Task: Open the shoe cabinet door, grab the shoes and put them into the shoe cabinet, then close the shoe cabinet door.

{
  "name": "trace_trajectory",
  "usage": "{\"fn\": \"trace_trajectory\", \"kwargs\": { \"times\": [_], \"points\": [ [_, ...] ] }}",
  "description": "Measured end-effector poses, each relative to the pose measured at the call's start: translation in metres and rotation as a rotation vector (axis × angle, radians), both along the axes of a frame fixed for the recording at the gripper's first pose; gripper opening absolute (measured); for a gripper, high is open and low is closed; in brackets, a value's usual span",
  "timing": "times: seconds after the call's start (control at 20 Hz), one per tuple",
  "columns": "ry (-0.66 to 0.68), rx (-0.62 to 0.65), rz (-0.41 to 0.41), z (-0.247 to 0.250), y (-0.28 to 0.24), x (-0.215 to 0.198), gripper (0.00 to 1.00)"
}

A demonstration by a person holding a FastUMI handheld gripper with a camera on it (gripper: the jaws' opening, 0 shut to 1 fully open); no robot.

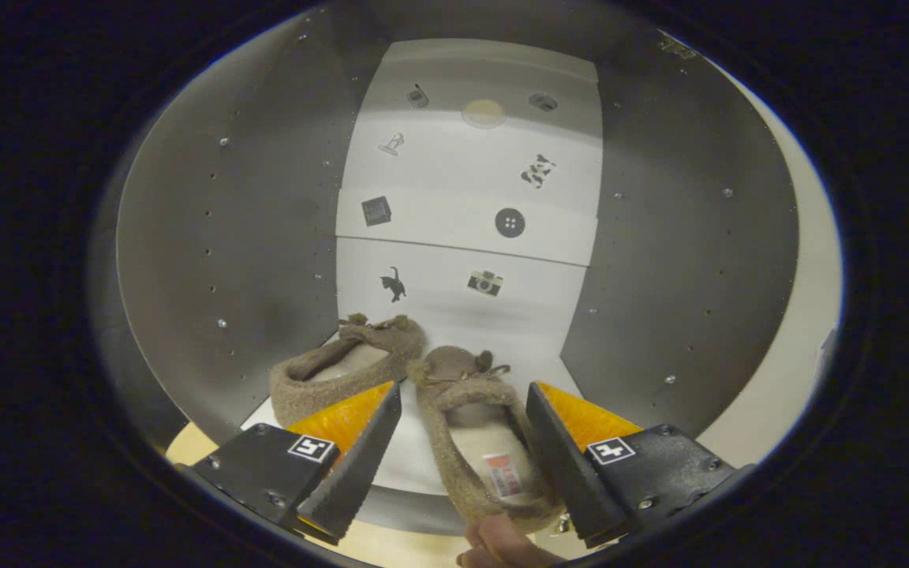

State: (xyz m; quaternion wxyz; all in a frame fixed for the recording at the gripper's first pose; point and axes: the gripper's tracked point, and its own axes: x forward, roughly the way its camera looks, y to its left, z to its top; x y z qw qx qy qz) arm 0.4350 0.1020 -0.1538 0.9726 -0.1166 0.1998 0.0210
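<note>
Risk: the nearer tan fuzzy moccasin slipper (474,426) sits with its heel out by the front edge of the white cabinet floor (415,465), so I would judge it could slide back out or catch the door if it is left there. A bare fingertip (502,544) shows just under that heel, as though steadying it.
Second risk: the right-hand finger lies along the slipper's outer side, and drawing the tool back at an angle might drag the shoe with it.
Claw: the two-finger gripper (462,457) is spread wide and is pinching nothing. The left-hand finger stands clear of the shoe, with bare floor between them; whether the right-hand one truly touches the wool, I cannot tell.
Near shoe: between the fingers, closer to the right one, toe pointing into the cabinet, a small tag showing on its pale insole.
Far shoe: the matching tan slipper (344,367) lies beyond the left-hand finger, deeper in, its toe close beside the toe of the first.
Cabinet: grey side panels (249,260) with rows of peg holes, and a white back panel (470,197) carrying small dark picture stickers.
Task standing: both shoes look to be inside, so by my reckoning closing the door is what remains.
</note>
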Motion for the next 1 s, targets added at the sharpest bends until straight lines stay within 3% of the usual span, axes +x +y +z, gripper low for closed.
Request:
{"fn": "trace_trajectory", "kwargs": {
  "times": [0.25, 0.4, 0.55, 0.8, 1.0],
  "points": [
    [-0.028, -0.046, 0.047, 0.021, 0.008, -0.039, 1.00],
    [-0.064, -0.077, 0.010, 0.052, 0.001, -0.087, 1.00],
    [-0.133, -0.085, -0.009, 0.097, 0.000, -0.154, 1.00],
    [-0.232, -0.045, 0.048, 0.174, 0.006, -0.296, 1.00],
    [-0.191, 0.015, 0.057, 0.198, -0.010, -0.406, 1.00]
  ]
}}
